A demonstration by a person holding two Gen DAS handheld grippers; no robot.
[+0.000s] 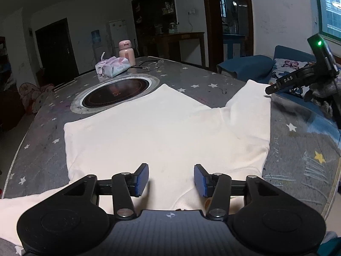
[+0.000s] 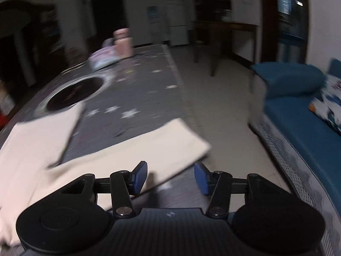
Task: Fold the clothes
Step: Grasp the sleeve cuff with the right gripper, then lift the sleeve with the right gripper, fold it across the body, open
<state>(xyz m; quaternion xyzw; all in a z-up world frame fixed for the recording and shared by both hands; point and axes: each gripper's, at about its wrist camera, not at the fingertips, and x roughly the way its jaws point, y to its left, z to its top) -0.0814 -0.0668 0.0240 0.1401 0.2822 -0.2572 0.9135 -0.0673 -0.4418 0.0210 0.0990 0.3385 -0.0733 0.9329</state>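
Note:
A cream T-shirt (image 1: 162, 132) lies flat on the grey star-patterned table (image 1: 42, 153), one sleeve (image 1: 249, 98) reaching toward the right edge. My left gripper (image 1: 171, 180) is open and empty, hovering low over the shirt's near part. The right gripper shows in the left wrist view (image 1: 298, 79) beyond the sleeve's tip, held by a gloved hand. In the blurred right wrist view, my right gripper (image 2: 171, 178) is open and empty just above the sleeve (image 2: 149, 147) at the table's right edge.
A round black hob (image 1: 116, 92) is set in the table behind the shirt. A tissue pack (image 1: 113, 66), a pink bottle (image 1: 126, 52) and glasses (image 1: 154, 65) lie at the far end. A blue sofa (image 2: 298, 117) stands to the right across a strip of floor.

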